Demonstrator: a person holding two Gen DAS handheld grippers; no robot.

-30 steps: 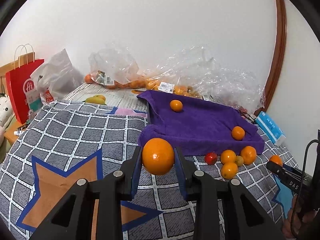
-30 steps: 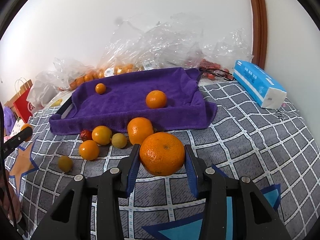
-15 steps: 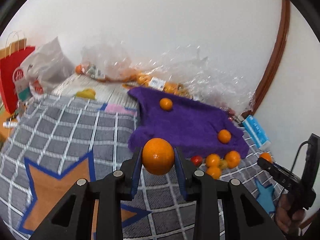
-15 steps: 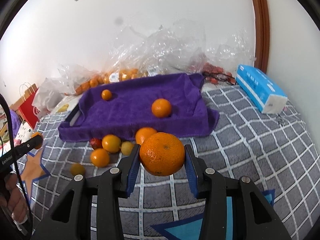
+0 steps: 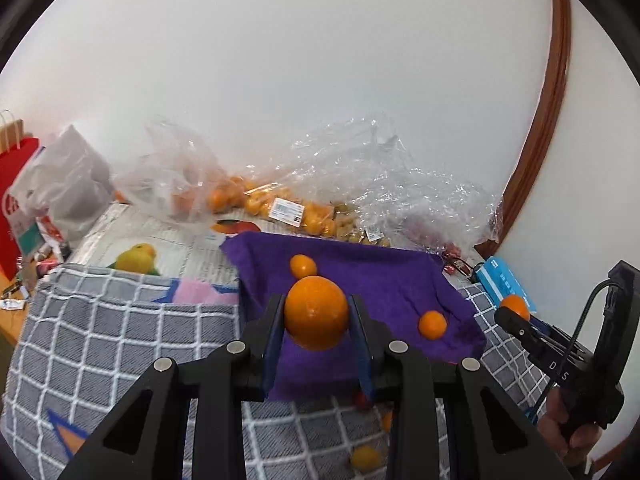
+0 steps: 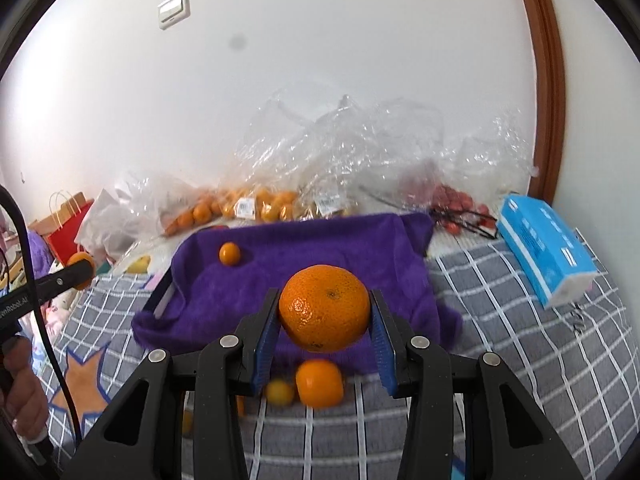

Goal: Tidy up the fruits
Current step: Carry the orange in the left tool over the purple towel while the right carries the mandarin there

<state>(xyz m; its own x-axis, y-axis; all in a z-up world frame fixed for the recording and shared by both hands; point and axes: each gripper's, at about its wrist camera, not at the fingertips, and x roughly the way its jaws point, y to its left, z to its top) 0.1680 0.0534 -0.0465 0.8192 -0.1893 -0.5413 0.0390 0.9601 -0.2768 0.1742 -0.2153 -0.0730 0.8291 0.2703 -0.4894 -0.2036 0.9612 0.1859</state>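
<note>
Left tool [image 5: 316, 314] gripping orange [image 5: 316, 312], light switch [image 6: 174, 9] right-view only

Orange fruit [image 6: 324, 307] between blue pads [image 6: 265, 340]; purple towel [image 6: 360, 248]; grey blanket [image 6: 520, 360] checked in white, with orange star [image 6: 82, 380]; light blue tissue pack [image 6: 548, 246]; red paper bag [image 5: 18, 184].

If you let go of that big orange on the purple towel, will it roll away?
Probably a little. The big orange in the right gripper is round, so it could roll. The purple towel looks soft and fuzzy, which should slow it. Its raised edges would likely stop it.
</note>
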